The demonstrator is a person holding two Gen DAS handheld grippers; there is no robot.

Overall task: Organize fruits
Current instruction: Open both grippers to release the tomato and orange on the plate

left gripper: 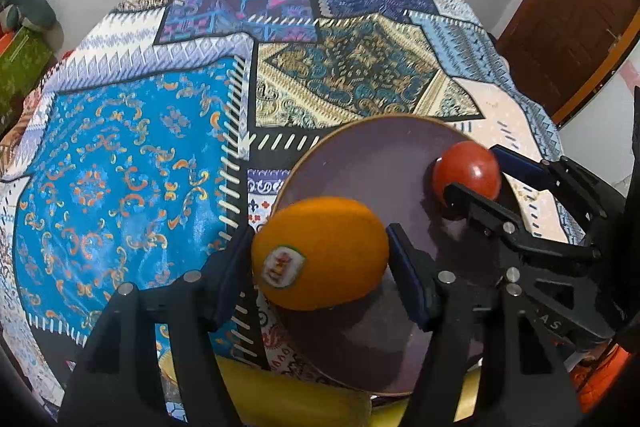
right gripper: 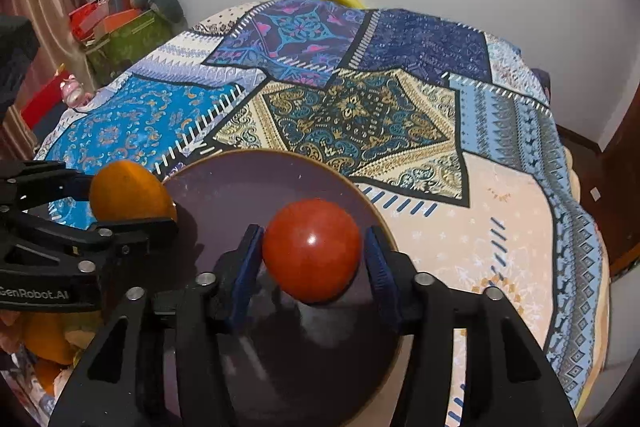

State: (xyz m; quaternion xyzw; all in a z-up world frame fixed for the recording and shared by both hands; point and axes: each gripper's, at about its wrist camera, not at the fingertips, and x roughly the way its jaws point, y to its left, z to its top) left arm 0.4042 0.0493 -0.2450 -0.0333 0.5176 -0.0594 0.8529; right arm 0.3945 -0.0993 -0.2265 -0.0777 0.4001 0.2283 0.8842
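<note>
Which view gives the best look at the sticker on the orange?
The left wrist view: the sticker faces that camera on the orange, between the fingers of the left gripper. The right wrist view shows only part of the orange at the frame's left, partly behind the left gripper's finger, sticker hidden.

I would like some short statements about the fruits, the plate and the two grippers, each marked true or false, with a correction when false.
1. The orange sits between the fingers of the left gripper. True.
2. The red fruit is between the fingers of the left gripper. False: it is between the fingers of the right gripper.
3. The plate is dark purple. True.
4. The orange carries a sticker. True.
5. The plate lies on bare wood. False: it lies on a patterned cloth.
</note>
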